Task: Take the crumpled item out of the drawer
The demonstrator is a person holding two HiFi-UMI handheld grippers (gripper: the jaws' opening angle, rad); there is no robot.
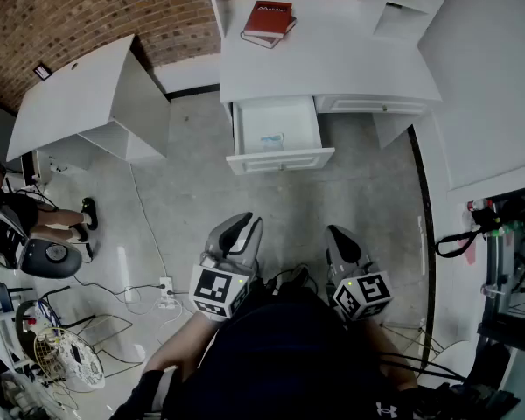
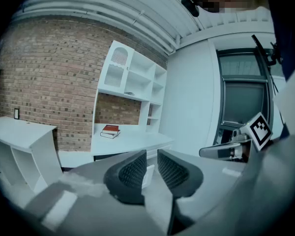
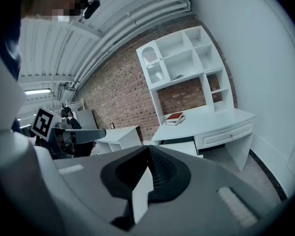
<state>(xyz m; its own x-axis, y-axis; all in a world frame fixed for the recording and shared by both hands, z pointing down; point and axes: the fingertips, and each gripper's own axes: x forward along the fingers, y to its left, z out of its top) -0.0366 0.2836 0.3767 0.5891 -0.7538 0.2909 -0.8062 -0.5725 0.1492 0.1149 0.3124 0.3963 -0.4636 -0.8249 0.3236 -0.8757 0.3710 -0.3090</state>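
The white desk (image 1: 332,59) stands ahead with its left drawer (image 1: 282,158) pulled open. A small pale blue-white crumpled item (image 1: 272,141) lies inside near the front. Both grippers hang low over the floor, well short of the drawer. My left gripper (image 1: 241,227) is open with a narrow gap and nothing between its pads (image 2: 151,157). My right gripper (image 1: 342,241) has its tips together and holds nothing (image 3: 148,149). The right gripper view shows the open drawer (image 3: 181,147) beyond the jaws. The crumpled item is hidden in both gripper views.
A red book (image 1: 268,20) lies on the desktop, with a white shelf unit (image 1: 411,3) at its right. A second white desk (image 1: 79,103) stands at the left. A power strip with cables (image 1: 166,292), a chair (image 1: 48,256) and a fan (image 1: 66,357) crowd the lower left floor.
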